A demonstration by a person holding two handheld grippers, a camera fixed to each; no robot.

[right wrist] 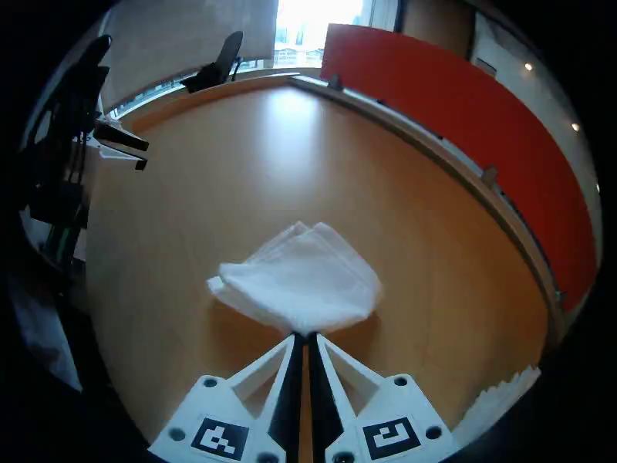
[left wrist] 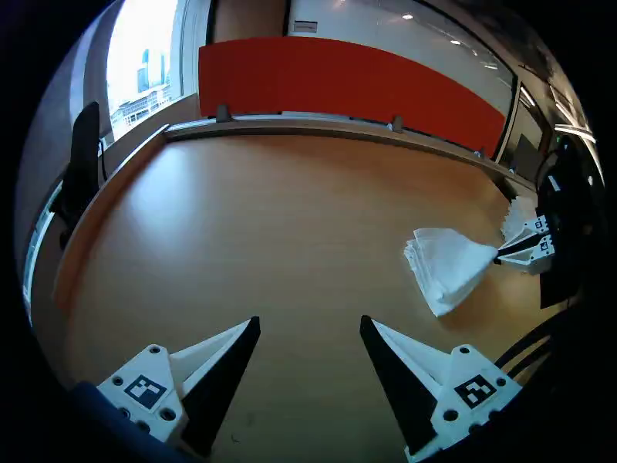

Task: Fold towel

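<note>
- Where it lies folded into a small white bundle, the towel [right wrist: 301, 285] rests on the wooden surface [right wrist: 231, 177], with one corner drawn to a point.
- The right gripper [right wrist: 306, 337] pinches that corner, fingers pressed together on it.
- The left gripper [left wrist: 308, 324] hangs over bare wood well apart from the towel, fingers spread and holding nothing.
- A red panel [left wrist: 347, 81] stands along the surface's far edge.

Looking from the left gripper [left wrist: 308, 319], low over the table [left wrist: 231, 231], toward the far red screen [left wrist: 347, 85], towel [left wrist: 446, 266] well off right; from the right gripper [right wrist: 307, 337], tight on that towel, toward the far window [right wrist: 316, 23]; sharing table, towel, screen.
</note>
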